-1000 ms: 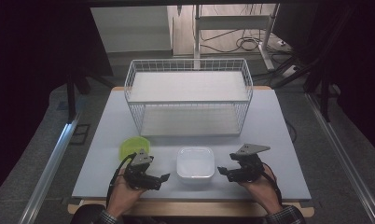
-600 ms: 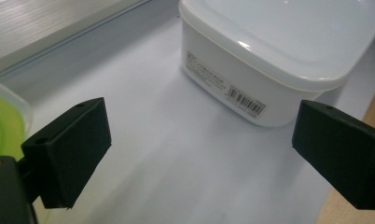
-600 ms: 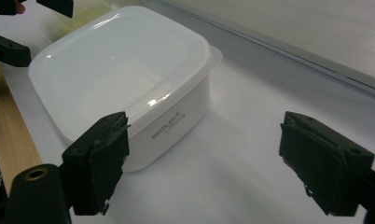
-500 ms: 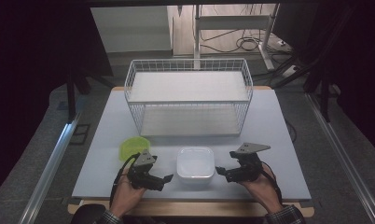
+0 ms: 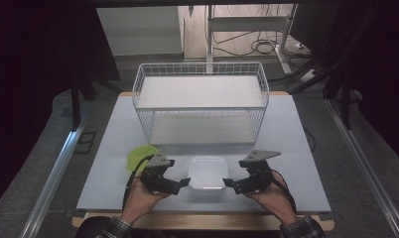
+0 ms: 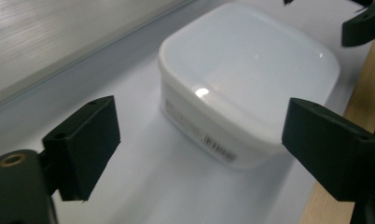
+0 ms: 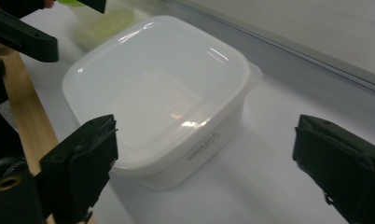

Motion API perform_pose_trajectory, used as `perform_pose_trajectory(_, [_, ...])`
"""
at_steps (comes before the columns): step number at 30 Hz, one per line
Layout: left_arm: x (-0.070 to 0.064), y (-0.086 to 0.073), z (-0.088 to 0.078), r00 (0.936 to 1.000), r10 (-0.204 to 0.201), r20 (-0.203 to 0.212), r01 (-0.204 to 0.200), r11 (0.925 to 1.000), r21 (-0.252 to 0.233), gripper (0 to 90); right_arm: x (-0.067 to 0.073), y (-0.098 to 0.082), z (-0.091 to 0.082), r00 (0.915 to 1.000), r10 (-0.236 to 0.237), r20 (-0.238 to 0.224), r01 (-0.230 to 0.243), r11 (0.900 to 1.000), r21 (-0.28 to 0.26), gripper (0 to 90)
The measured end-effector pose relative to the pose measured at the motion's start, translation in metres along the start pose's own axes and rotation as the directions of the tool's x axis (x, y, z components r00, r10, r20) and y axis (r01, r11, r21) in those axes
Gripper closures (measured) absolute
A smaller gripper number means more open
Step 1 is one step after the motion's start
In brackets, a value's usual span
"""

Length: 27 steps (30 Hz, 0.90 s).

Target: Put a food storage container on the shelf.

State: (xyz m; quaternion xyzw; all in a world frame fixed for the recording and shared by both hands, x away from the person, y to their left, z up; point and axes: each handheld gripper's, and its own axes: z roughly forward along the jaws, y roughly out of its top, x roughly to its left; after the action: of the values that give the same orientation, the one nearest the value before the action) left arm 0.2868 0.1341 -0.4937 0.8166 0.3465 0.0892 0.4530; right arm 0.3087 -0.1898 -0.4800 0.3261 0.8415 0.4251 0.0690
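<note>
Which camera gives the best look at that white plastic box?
The right gripper view: the white plastic box sits close, lid and printed side clear. The left gripper view cuts off its far corner; the high view shows it small.

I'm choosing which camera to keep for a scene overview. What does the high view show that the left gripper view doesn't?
High view alone: the white wire basket behind, the green dish by the left gripper, and both hands.

Left gripper view alone: the barcode label on the side of the white lidded container, seen close between its own open jaws.

Both: the container, the white tabletop and part of the right gripper.
</note>
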Motion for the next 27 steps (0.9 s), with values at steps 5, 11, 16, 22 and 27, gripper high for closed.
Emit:
perform_pose_trajectory(5, [0.005, 0.007, 0.015, 0.9994, -0.012, 0.032, 0.011, 0.9997, 0.022, 14.5, -0.002, 0.005, 0.007, 0.9990, 0.032, -0.032, -0.031, 0.999, 0.031, 17.8])
perform_pose_trajectory(11, [0.007, 0.009, 0.028, 0.9969, -0.015, 0.077, 0.011, 0.9986, 0.052, 14.4, -0.005, 0.008, 0.015, 0.9981, 0.042, -0.045, -0.040, 0.998, 0.051, 22.0])
perform_pose_trajectory(16, [0.011, 0.011, 0.034, 0.9886, -0.059, 0.139, 0.049, 0.9961, 0.074, 14.6, -0.011, 0.009, 0.024, 0.9927, 0.086, -0.085, -0.081, 0.995, 0.063, 24.6])
perform_pose_trajectory(22, [0.011, 0.009, 0.037, 0.9726, -0.103, 0.209, 0.083, 0.9913, 0.102, 15.7, -0.014, 0.010, 0.027, 0.9804, 0.142, -0.137, -0.131, 0.987, 0.089, 28.8])
perform_pose_trajectory(27, [0.009, 0.008, 0.028, 0.9698, -0.141, 0.199, 0.118, 0.9850, 0.126, 30.0, -0.011, 0.009, 0.021, 0.9748, 0.178, -0.134, -0.163, 0.980, 0.115, 37.6])
